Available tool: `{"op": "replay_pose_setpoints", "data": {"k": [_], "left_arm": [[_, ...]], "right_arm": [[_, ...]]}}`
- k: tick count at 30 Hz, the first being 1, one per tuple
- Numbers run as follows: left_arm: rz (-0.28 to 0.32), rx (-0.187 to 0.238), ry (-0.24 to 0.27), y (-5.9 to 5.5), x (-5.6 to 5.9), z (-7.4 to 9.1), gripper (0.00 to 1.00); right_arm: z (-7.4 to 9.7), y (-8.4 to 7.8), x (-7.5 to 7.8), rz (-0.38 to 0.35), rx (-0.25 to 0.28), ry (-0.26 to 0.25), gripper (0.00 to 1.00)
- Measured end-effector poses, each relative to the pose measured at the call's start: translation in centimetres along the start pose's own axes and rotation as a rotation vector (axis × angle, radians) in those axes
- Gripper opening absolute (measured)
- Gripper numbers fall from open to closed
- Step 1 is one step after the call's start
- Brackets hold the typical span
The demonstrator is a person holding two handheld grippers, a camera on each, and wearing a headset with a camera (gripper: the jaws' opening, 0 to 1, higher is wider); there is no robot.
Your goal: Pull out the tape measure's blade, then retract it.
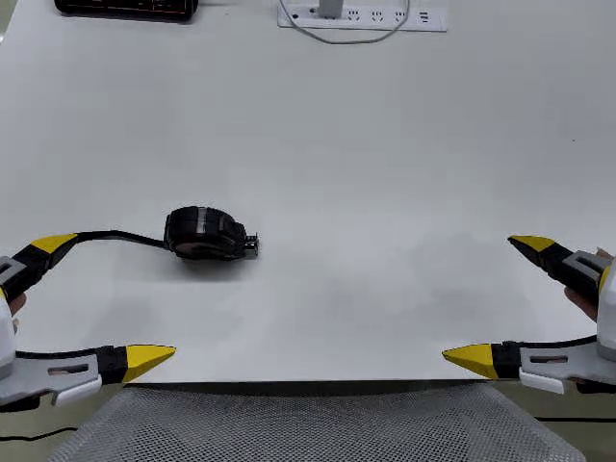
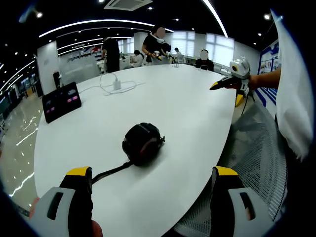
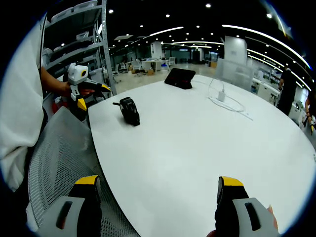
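A black tape measure (image 1: 205, 233) lies on the white table (image 1: 366, 173), left of centre, its hook end pointing right and a black strap trailing left. My left gripper (image 1: 106, 300) stands open at the table's near left edge, the strap reaching toward its upper tip. The tape measure (image 2: 142, 143) lies just ahead of the left gripper (image 2: 148, 178), between its spread jaws. My right gripper (image 1: 499, 300) is open at the near right edge, holding nothing. From the right gripper (image 3: 158, 187), the tape measure (image 3: 130, 110) sits far across the table, beside the left gripper (image 3: 89, 94).
A white power strip (image 1: 364, 16) with a looped cable lies at the table's far edge, and a dark device (image 1: 125, 8) at the far left. A grey mesh chair back (image 1: 308, 423) is below the near edge. People stand at distant tables (image 2: 158, 44).
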State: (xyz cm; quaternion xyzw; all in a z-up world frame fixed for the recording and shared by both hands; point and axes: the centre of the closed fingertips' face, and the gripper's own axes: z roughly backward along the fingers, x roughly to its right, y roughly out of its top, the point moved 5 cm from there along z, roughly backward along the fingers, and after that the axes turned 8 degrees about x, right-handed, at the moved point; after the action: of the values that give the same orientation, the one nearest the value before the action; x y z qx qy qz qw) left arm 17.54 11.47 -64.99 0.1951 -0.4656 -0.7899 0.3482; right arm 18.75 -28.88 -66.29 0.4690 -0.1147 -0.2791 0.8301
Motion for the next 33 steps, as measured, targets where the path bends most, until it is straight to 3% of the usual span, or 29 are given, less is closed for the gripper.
{"op": "replay_pose_setpoints", "data": {"k": [23, 25, 26, 33], "left_arm": [[-0.027, -0.026, -0.001, 0.05, 0.08, 0.11, 0.99], [0.005, -0.028, -0.023, -0.06, 0.37, 0.11, 0.99], [-0.017, -0.028, -0.002, -0.05, 0.06, 0.17, 0.99], [-0.001, -0.027, -0.017, -0.07, 0.17, 0.22, 0.99]], "right_arm": [[0.12, -0.09, -0.1, -0.005, -0.009, 0.003, 0.98], [0.12, -0.06, -0.14, -0.005, -0.008, 0.003, 0.98], [0.12, -0.03, -0.18, -0.007, -0.008, 0.005, 0.98], [0.19, 0.42, -0.49, -0.005, -0.008, 0.005, 0.98]]}}
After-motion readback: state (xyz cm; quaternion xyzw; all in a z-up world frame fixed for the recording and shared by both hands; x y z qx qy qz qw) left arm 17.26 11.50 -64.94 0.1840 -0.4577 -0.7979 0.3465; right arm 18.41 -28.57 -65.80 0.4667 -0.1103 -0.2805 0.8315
